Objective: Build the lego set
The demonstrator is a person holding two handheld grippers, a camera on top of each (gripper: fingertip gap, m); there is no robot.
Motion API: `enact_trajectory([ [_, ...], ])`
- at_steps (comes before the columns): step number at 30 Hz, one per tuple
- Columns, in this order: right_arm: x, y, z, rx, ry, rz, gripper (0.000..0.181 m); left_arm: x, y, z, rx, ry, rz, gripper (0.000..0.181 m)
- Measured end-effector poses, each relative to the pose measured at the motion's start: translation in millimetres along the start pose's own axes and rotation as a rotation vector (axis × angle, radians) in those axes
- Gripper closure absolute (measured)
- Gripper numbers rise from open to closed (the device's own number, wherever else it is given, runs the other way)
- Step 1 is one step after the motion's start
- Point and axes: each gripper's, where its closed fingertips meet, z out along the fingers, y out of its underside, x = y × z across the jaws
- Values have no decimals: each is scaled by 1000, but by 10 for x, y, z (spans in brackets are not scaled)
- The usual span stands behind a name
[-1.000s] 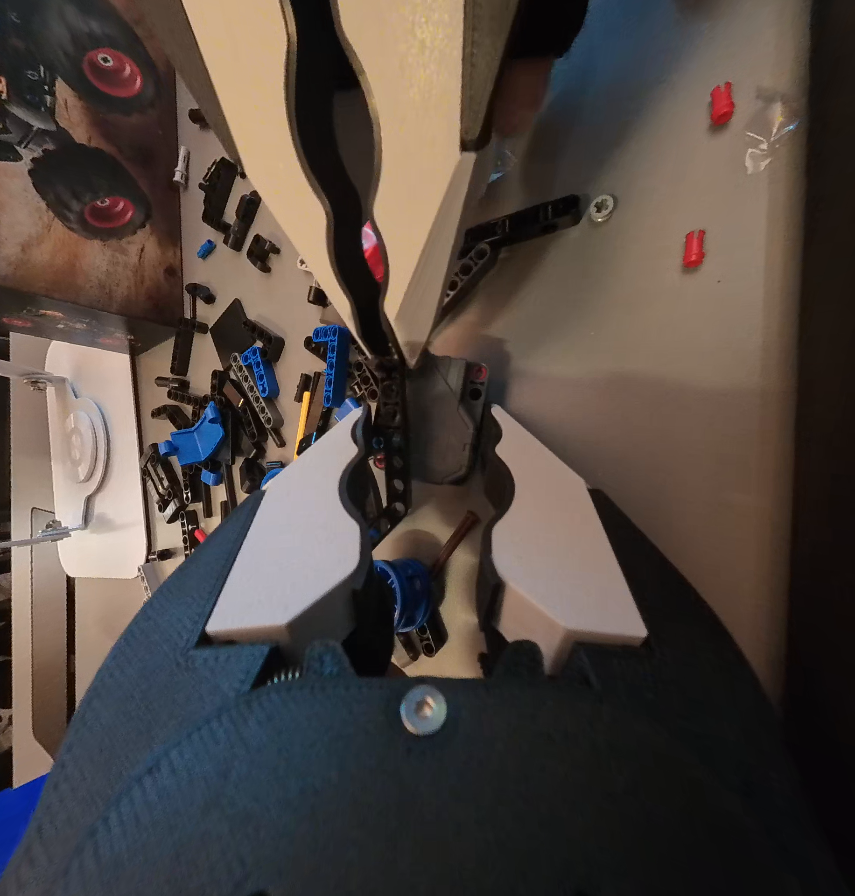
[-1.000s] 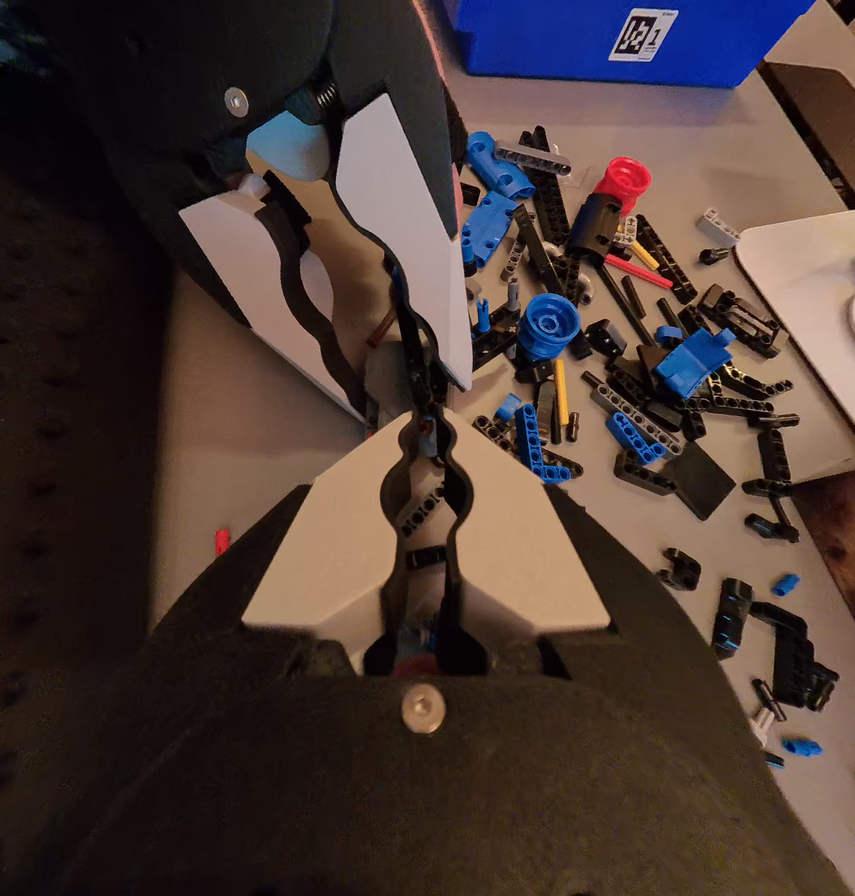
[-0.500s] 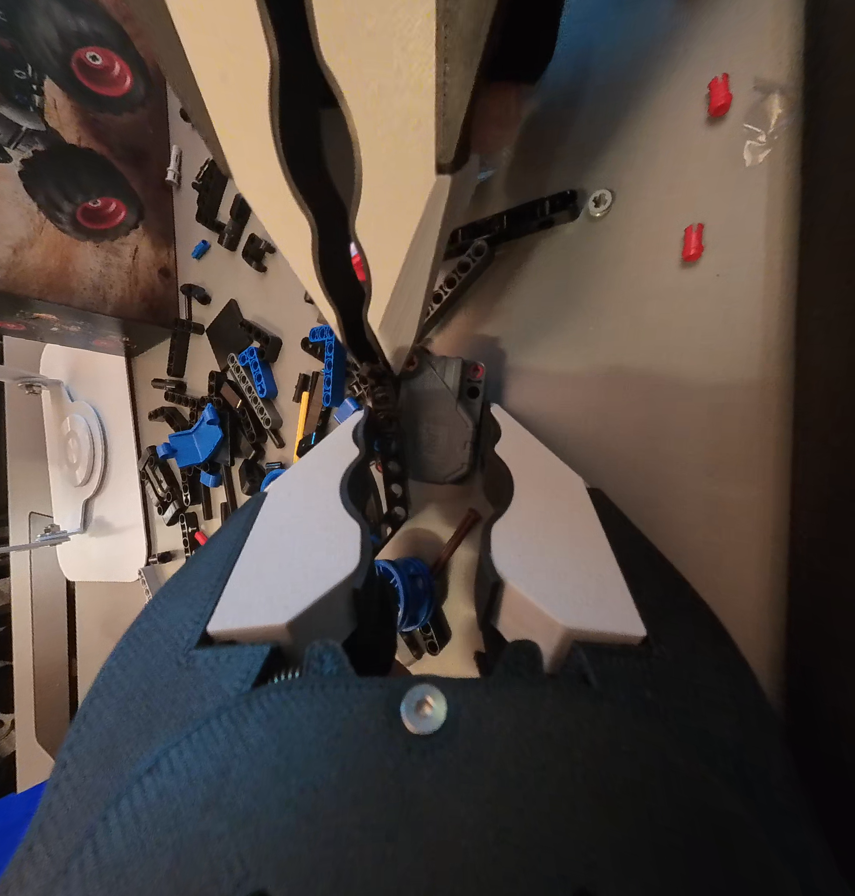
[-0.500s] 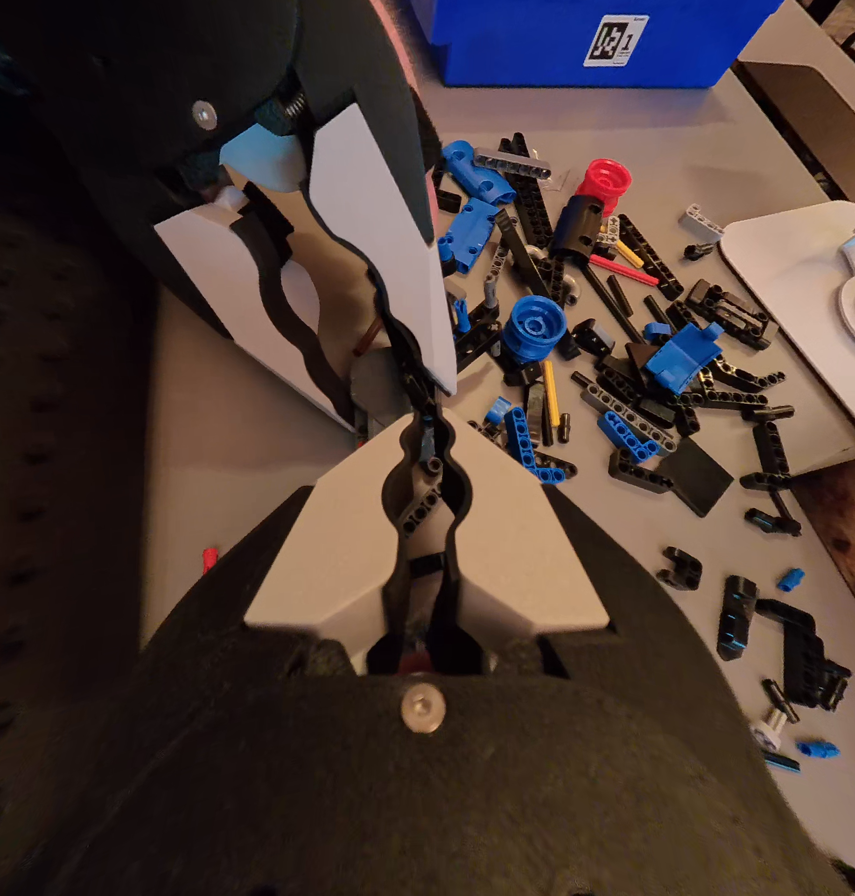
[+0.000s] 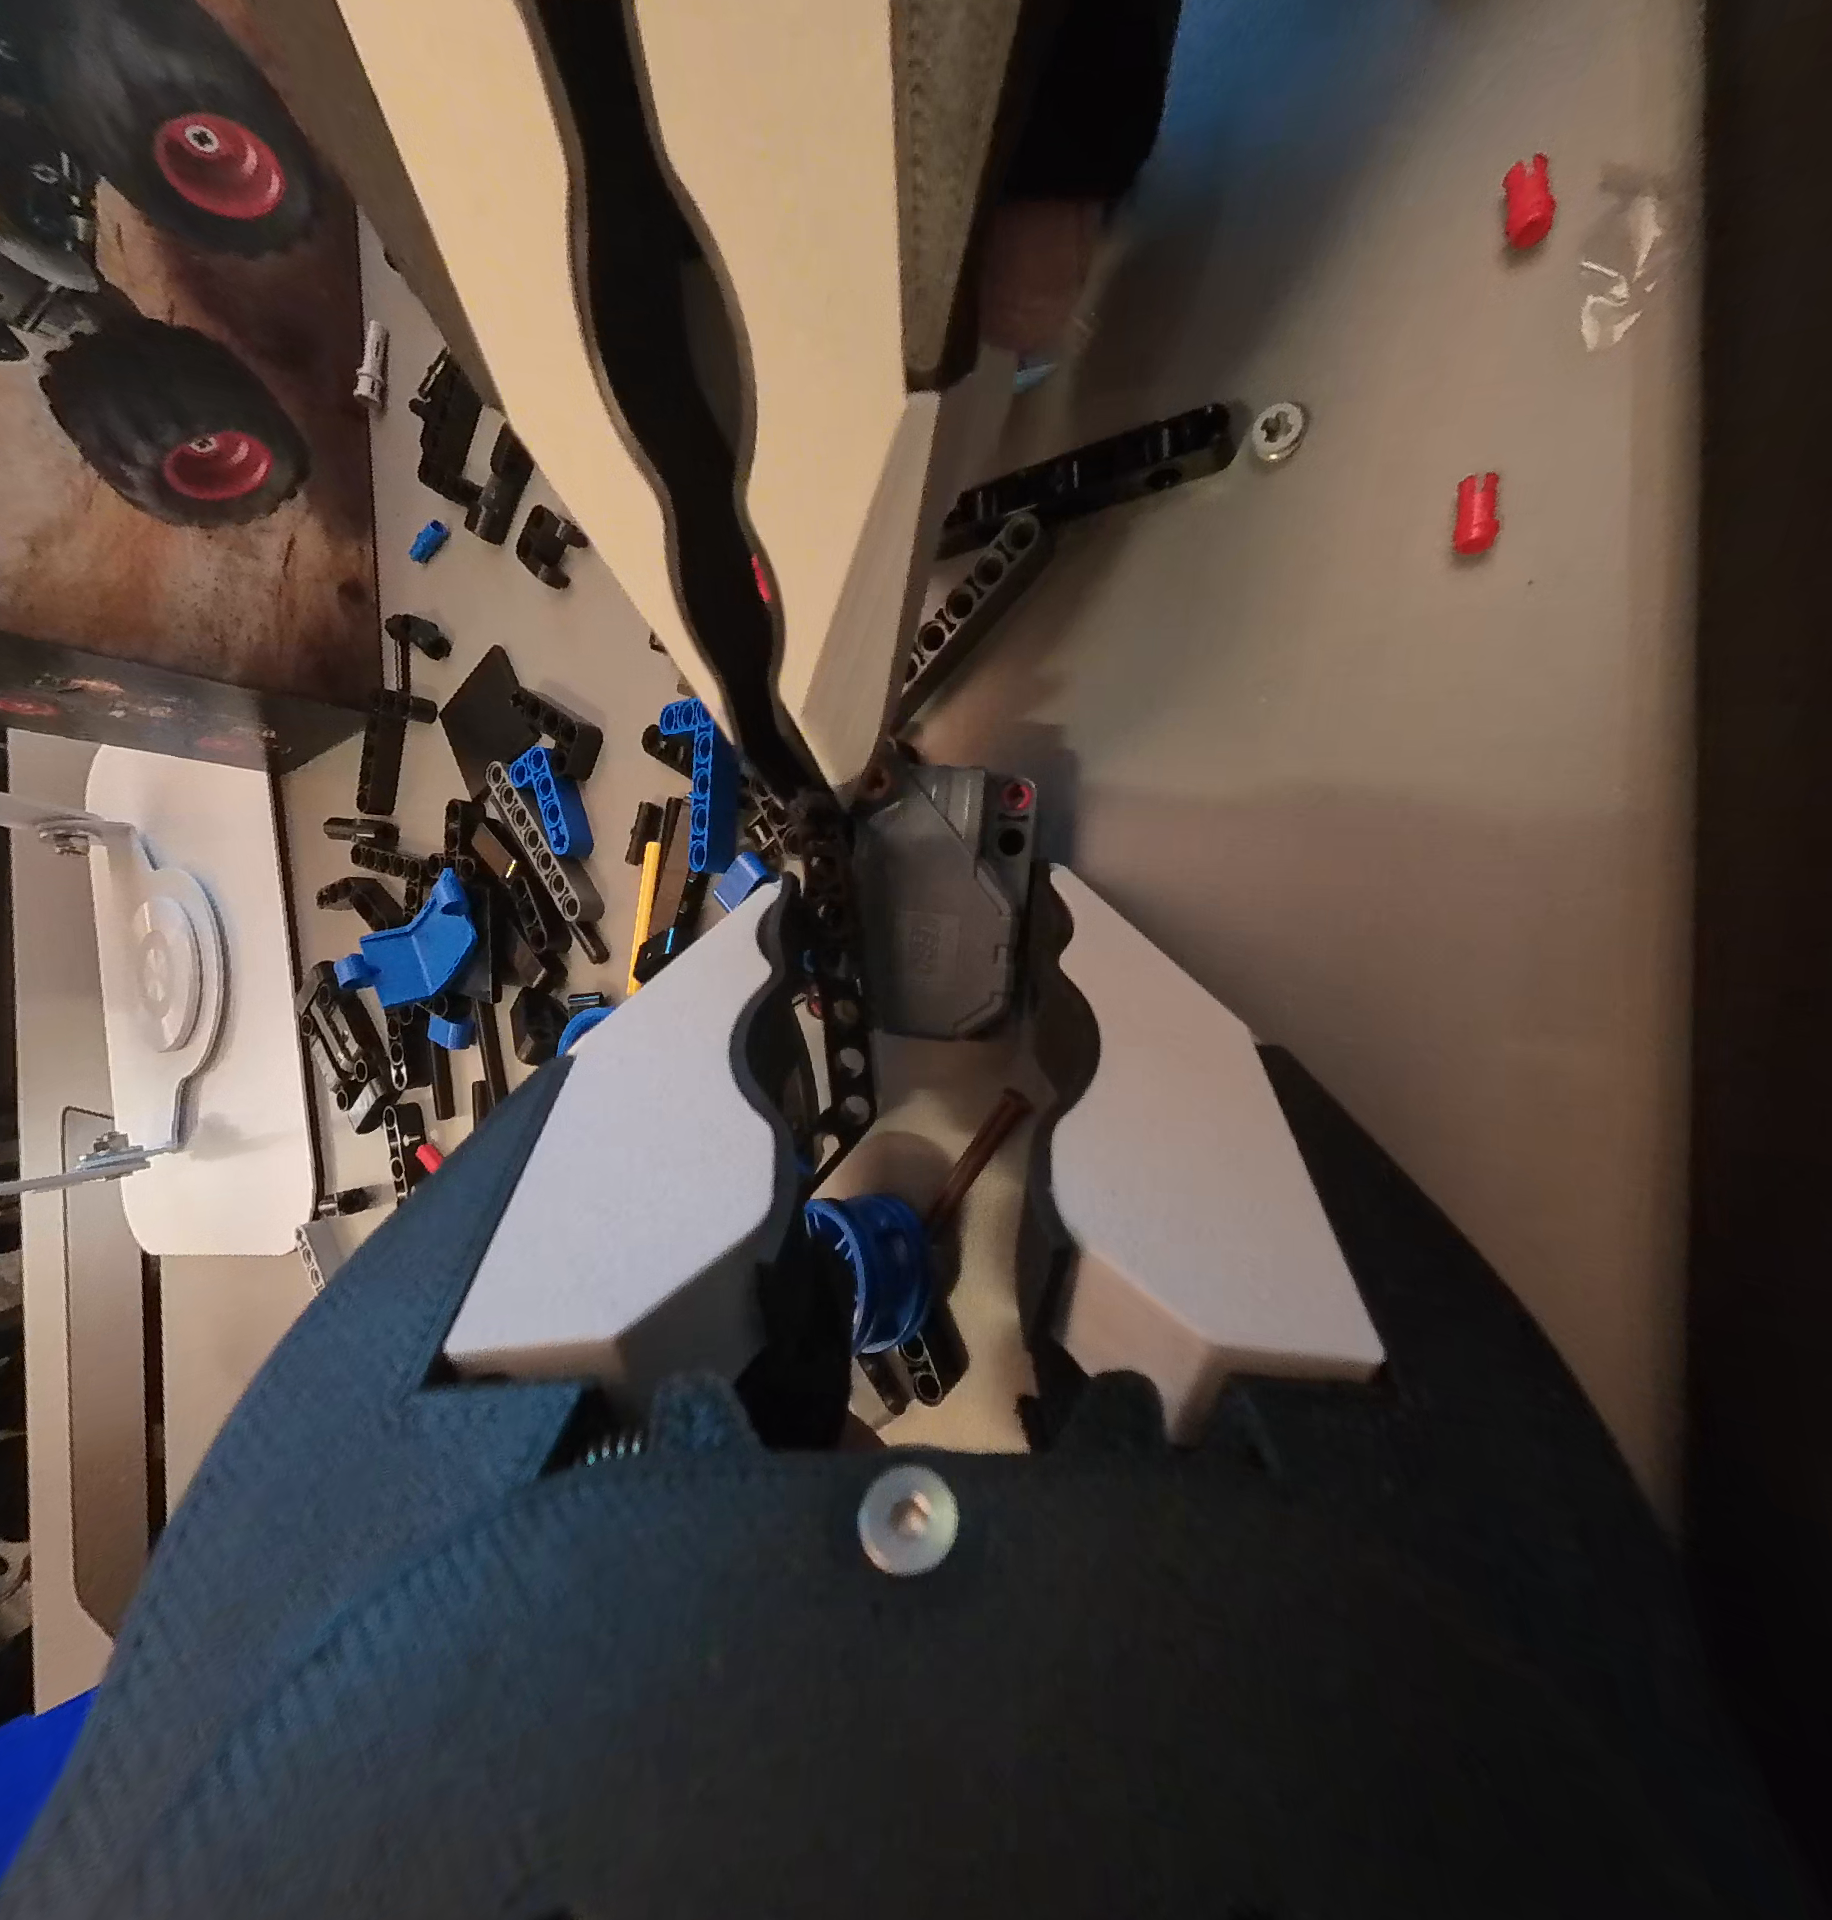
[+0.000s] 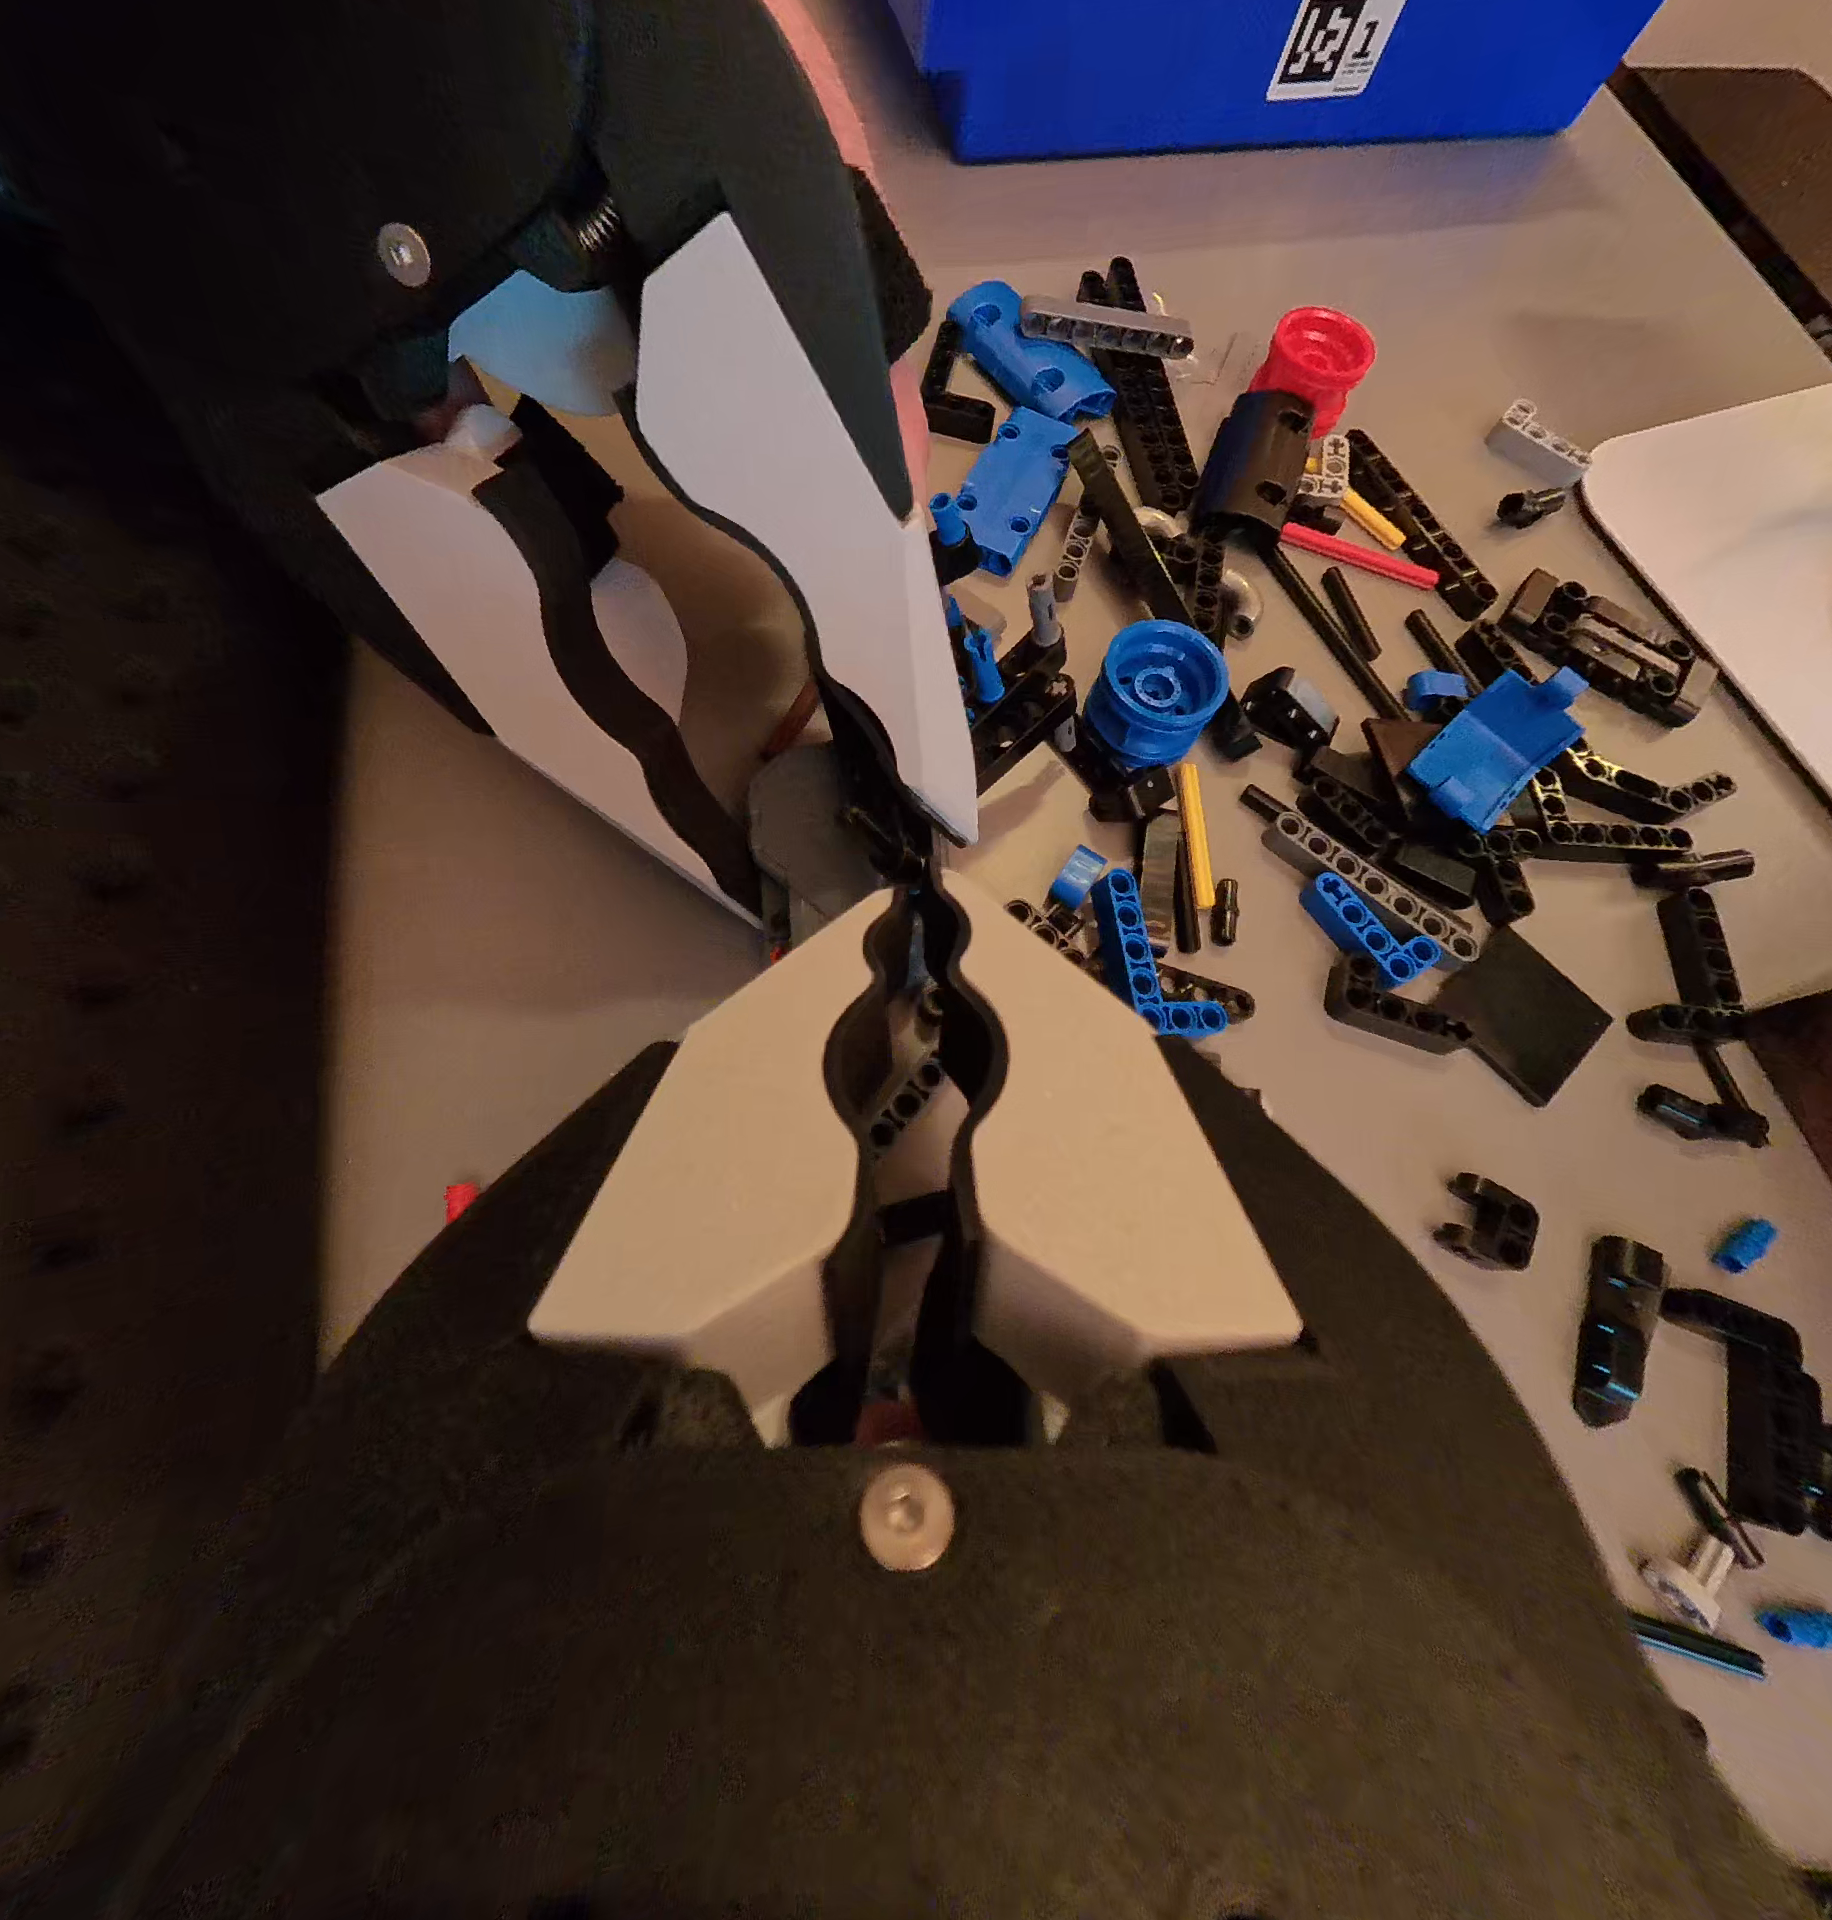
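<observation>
At frame centre, the left gripper [image 5: 917,904] fingers clamp the grey-and-black Lego assembly [image 5: 938,914]; the right gripper [image 6: 917,914] fingers pinch its black beam [image 6: 907,1101].

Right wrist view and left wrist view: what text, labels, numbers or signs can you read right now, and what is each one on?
White sticker on the blue bin: a square code pattern with small print beside it; I don't transcribe it.
Lego box: small print along its edge, too blurred to read.
Grey motor block: a raised mark, too faint to read.
No other writing shows.
</observation>
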Motion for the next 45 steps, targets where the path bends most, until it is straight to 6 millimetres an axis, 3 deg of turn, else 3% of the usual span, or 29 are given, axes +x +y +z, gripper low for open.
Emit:
enact_trajectory([
  [6,5,12,1,-5,-11,39,181,4,-2,9,-4,3,15,141],
  [25,-67,-2,-23,-22,33,-119,179,-4,21,0,-16,33,17,140],
  [33,-190,-219,-163,71,23,-160,171,-5,5,-18,-17,32,15,140],
  [38,-160,-146,-29,-13,122,-257,179,-2,5,-12,-17,31,16,140],
  [45,-109,-159,-34,9,187,-358,180,-6,13,-9,-7,26,21,140],
])
